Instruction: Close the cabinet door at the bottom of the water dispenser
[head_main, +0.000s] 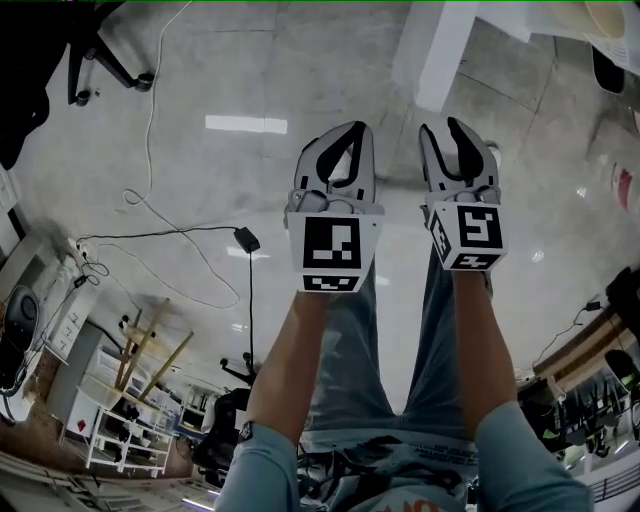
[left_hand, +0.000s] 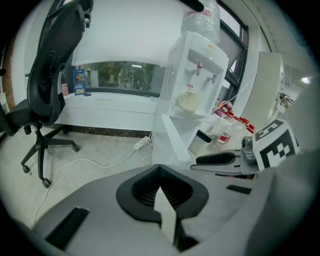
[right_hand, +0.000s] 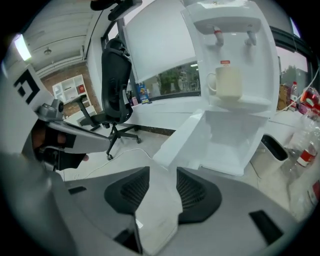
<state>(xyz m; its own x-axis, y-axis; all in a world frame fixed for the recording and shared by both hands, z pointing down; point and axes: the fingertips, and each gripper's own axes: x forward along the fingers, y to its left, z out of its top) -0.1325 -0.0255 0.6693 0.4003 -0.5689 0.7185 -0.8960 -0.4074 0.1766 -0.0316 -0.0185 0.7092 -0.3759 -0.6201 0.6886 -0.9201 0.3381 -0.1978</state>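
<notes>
One door (right_hand: 179, 141) stands open at the foot of the one dispenser (right_hand: 235, 45), an upright panel swung out to its left. It lies ahead of and below the right gripper (right_hand: 161, 170), which is likely nearer, jaws apart and empty. The left gripper (left_hand: 160, 168) has its tips together.

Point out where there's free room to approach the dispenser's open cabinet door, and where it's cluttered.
Free: the bare floor between the office chair and the open cabinet door, crossed only by a white cable and a power strip. Crowded: right of the water dispenser, where a bin and red-capped bottles stand close together.
</notes>
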